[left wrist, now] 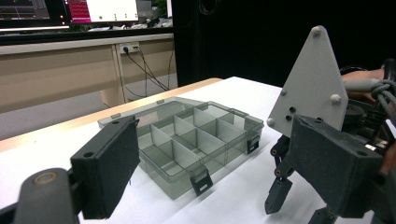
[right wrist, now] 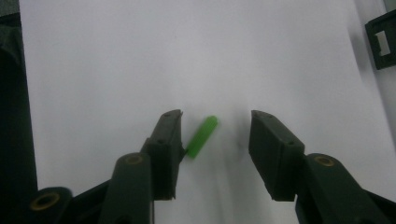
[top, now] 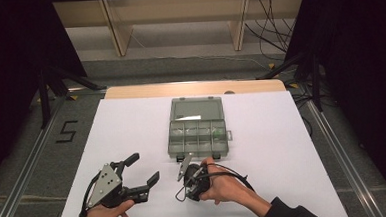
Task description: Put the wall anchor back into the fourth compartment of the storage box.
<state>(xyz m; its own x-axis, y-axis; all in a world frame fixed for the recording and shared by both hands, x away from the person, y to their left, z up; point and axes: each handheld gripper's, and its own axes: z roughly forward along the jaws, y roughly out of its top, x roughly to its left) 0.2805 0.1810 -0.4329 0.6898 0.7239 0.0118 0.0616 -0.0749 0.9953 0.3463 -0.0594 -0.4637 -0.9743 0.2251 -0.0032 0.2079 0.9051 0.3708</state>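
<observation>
A small green peg point(right wrist: 201, 136) lies on the white table sheet, between the jaws of my right gripper point(right wrist: 215, 116). The jaws stand open around it, and the peg's lower end is close to the left jaw. In the high view the right gripper point(top: 183, 181) points down at the sheet just in front of a clear grey compartment box point(top: 197, 137) whose lid point(top: 197, 110) is folded back. My left gripper point(top: 145, 167) rests to its left, open and holding nothing. Its view looks across at the box point(left wrist: 187, 140) and at the right gripper's grey plate point(left wrist: 310, 88).
The white sheet point(top: 284, 159) covers the table, with a wooden edge point(top: 195, 88) at the back. A black latch of the box point(right wrist: 380, 39) shows at the upper right of the right gripper view. Stands and cables sit on the floor beyond.
</observation>
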